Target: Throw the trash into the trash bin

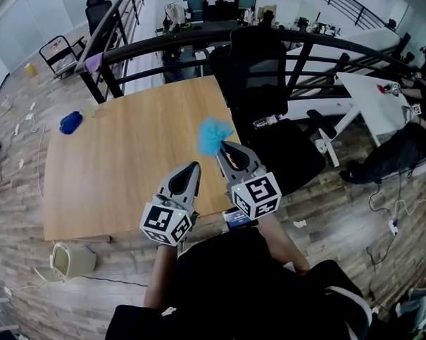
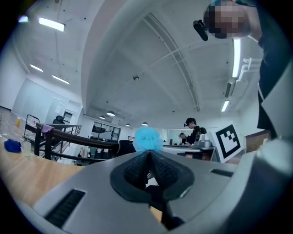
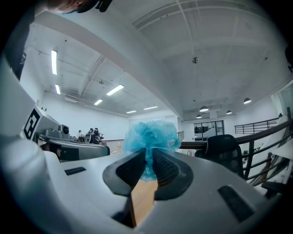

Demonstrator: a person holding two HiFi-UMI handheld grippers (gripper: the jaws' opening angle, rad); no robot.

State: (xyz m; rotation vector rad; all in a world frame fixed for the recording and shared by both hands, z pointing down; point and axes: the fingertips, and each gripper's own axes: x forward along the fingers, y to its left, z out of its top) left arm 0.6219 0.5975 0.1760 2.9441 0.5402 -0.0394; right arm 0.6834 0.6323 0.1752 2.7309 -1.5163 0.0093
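A crumpled light-blue piece of trash is pinched at the tips of my right gripper, which is shut on it and held level above the near right part of the wooden table. My left gripper hangs just to its left, jaws shut with nothing between them. In the left gripper view the blue trash shows just beyond the jaw tips. A beige trash bin lies tipped on the floor by the table's near left corner.
A dark blue wad and a clear cup sit at the table's far left. A black office chair stands at the far right corner, with a dark railing behind. To the right are a white table and a seated person.
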